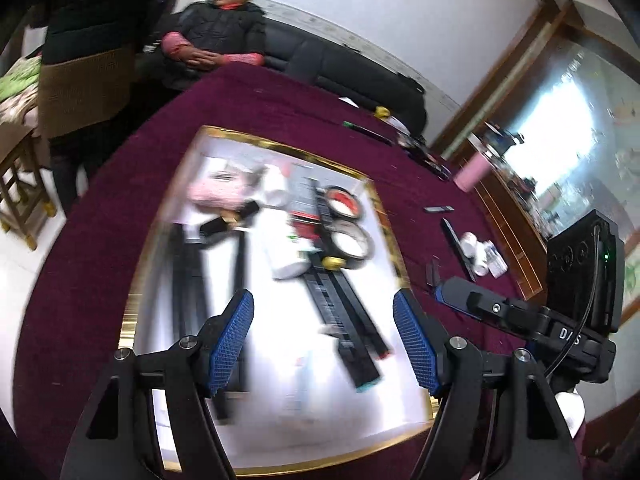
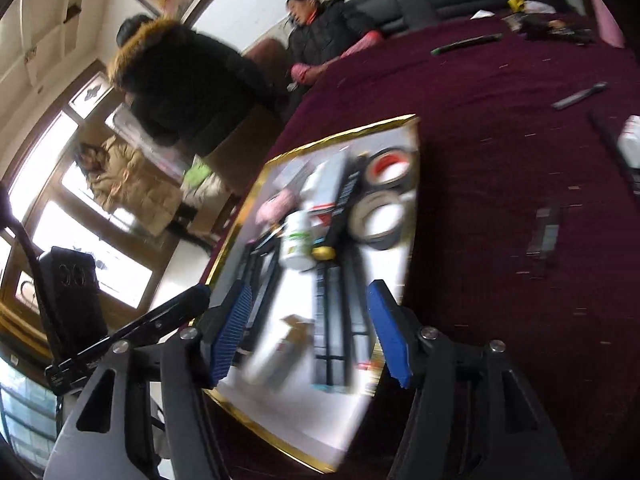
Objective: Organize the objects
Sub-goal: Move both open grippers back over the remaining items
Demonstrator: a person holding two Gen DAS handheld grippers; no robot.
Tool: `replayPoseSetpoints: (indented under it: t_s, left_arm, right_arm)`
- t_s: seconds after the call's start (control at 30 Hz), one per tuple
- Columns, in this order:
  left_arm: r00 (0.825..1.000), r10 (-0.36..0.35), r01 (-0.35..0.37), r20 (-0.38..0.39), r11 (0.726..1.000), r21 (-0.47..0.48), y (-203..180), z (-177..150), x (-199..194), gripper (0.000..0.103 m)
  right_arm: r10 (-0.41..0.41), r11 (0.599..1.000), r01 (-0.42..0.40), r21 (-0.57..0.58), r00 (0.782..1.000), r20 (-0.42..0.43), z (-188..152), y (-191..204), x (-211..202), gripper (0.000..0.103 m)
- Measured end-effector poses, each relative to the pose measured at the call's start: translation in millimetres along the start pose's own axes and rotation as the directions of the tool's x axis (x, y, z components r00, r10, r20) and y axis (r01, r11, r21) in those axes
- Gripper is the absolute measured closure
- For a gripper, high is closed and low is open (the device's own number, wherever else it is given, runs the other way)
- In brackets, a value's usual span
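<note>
At the far left of the left wrist view a person in a dark jacket [image 1: 88, 40] stands beside a wooden stool [image 1: 24, 200], and another person in a black coat with pink sleeves [image 1: 218, 32] sits on a dark sofa [image 1: 344, 64] behind the table. The table wears a maroon cloth [image 1: 280, 112], and on it lies a white tray with a gold rim [image 1: 132, 304] (much of it smeared by blur).

In the tray, from left to right, lie a pink soft item [image 1: 218, 194], long black bars [image 1: 192, 280], a white bottle with a green label [image 1: 286, 252], a long black strip [image 1: 344, 320] and two tape rolls [image 1: 348, 220], one with a red core behind one with a white core. The left gripper [image 1: 323, 340] hangs above the tray's near half with its blue-padded fingers [image 1: 236, 340] spread and nothing between them.

Right of the tray, on the cloth, sit small white bottles [image 1: 476, 250] and a pink cylinder [image 1: 472, 174] farther back.

In the right wrist view the right gripper [image 2: 310, 332] also hangs over the tray's near end, fingers [image 2: 390, 332] apart and empty, above a blurred white bottle [image 2: 276, 352] and a black strip.
</note>
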State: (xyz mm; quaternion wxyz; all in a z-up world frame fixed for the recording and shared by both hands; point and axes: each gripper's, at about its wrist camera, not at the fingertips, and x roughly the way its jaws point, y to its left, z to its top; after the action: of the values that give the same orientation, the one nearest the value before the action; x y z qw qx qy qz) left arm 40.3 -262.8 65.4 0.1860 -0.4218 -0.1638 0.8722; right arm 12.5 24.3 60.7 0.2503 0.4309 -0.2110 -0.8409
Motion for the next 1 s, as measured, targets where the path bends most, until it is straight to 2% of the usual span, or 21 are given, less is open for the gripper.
replayPoseSetpoints:
  t_s: [0.07, 0.17, 0.23, 0.33, 0.4, 0.43, 0.5, 0.53, 0.57, 0.6, 0.63, 0.67, 0.7, 0.73, 0.8, 0.9, 1.0]
  left_arm:
    - [1.000, -0.015, 0.015, -0.018, 1.000, 0.026, -19.3, 1.2, 10.0, 0.037]
    - [0.998, -0.043, 0.046, -0.052, 0.997, 0.068, -52.1, 0.5, 29.6, 0.037]
    - [0.996, -0.052, 0.059, -0.072, 0.994, 0.097, -75.6, 0.4, 41.6, 0.037]
    - [0.994, -0.059, 0.071, -0.088, 0.987, 0.142, -107.0, -1.5, 57.5, 0.037]
    - [0.996, -0.057, 0.068, -0.072, 0.983, 0.170, -127.1, -0.8, 62.2, 0.037]
    - [0.997, -0.060, 0.067, -0.046, 0.980, 0.186, -136.0, 0.1, 59.9, 0.037]
    - [0.997, -0.057, 0.043, 0.057, 0.973, 0.228, -158.2, 2.1, 49.0, 0.035]
    - [0.993, -0.064, 0.039, 0.098, 0.970, 0.241, -166.7, 2.3, 44.1, 0.020]
    - [0.990, -0.077, 0.047, 0.122, 0.971, 0.235, -172.9, 2.9, 42.0, 0.007]
    - [0.986, -0.113, 0.087, 0.120, 0.975, 0.204, -177.6, 2.8, 45.4, 0.001]
    - [0.981, -0.174, 0.157, 0.083, 0.971, 0.179, -179.4, 2.8, 54.1, 0.001]
    - [0.970, -0.244, 0.242, 0.000, 0.961, 0.136, -182.0, 2.2, 70.7, 0.001]
    - [0.965, -0.258, 0.262, -0.045, 0.959, 0.105, -184.1, 0.3, 83.0, 0.001]
    - [0.967, -0.248, 0.252, -0.057, 0.963, 0.098, -185.4, -0.5, 89.9, 0.001]
    - [0.981, -0.183, 0.189, -0.060, 0.975, 0.116, -191.5, -1.8, 103.7, 0.001]
    - [0.985, -0.146, 0.156, -0.097, 0.982, 0.106, -194.8, 2.4, 122.9, 0.002]
    - [0.989, -0.088, 0.102, -0.121, 0.989, 0.111, -193.9, 6.0, 141.1, 0.002]
  right_arm:
    - [-0.031, 1.000, 0.031, 0.001, 0.999, 0.029, -5.4, -10.6, -17.1, 0.040]
    - [-0.127, 0.992, 0.129, -0.012, 0.988, 0.088, -13.6, -22.7, -43.8, 0.038]
    - [-0.213, 0.975, 0.219, -0.032, 0.968, 0.130, -15.8, -32.4, -64.5, 0.038]
    - [-0.333, 0.933, 0.354, -0.066, 0.918, 0.214, -17.1, -42.2, -101.9, 0.035]
    - [-0.408, 0.891, 0.448, -0.079, 0.864, 0.296, -17.1, -48.7, -127.5, 0.028]
    - [-0.446, 0.860, 0.503, -0.083, 0.821, 0.356, -19.5, -47.7, -143.2, 0.025]
    - [-0.509, 0.787, 0.614, -0.056, 0.698, 0.504, -29.1, -46.4, -177.5, 0.017]
    - [-0.513, 0.779, 0.626, -0.038, 0.671, 0.535, -31.5, -50.3, -188.3, 0.013]
    - [-0.511, 0.789, 0.614, -0.015, 0.670, 0.539, -31.4, -58.2, -197.7, 0.000]
    - [-0.503, 0.811, 0.586, 0.002, 0.694, 0.515, -29.1, -69.7, -202.4, 0.000]
    - [-0.501, 0.830, 0.558, 0.021, 0.727, 0.470, -25.6, -85.0, -203.8, 0.000]
    - [-0.521, 0.829, 0.557, 0.049, 0.737, 0.431, -22.5, -98.3, -202.9, 0.000]
    - [-0.559, 0.811, 0.580, 0.084, 0.723, 0.405, -22.1, -111.2, -202.6, 0.000]
    - [-0.576, 0.801, 0.590, 0.099, 0.715, 0.396, -23.5, -118.8, -202.9, 0.000]
    - [-0.610, 0.776, 0.619, 0.122, 0.688, 0.393, -27.8, -133.0, -206.1, 0.000]
    - [-0.671, 0.720, 0.681, 0.131, 0.635, 0.382, -33.2, -148.7, -208.7, 0.000]
    - [-0.684, 0.713, 0.686, 0.144, 0.636, 0.356, -35.0, -170.5, -212.3, 0.000]
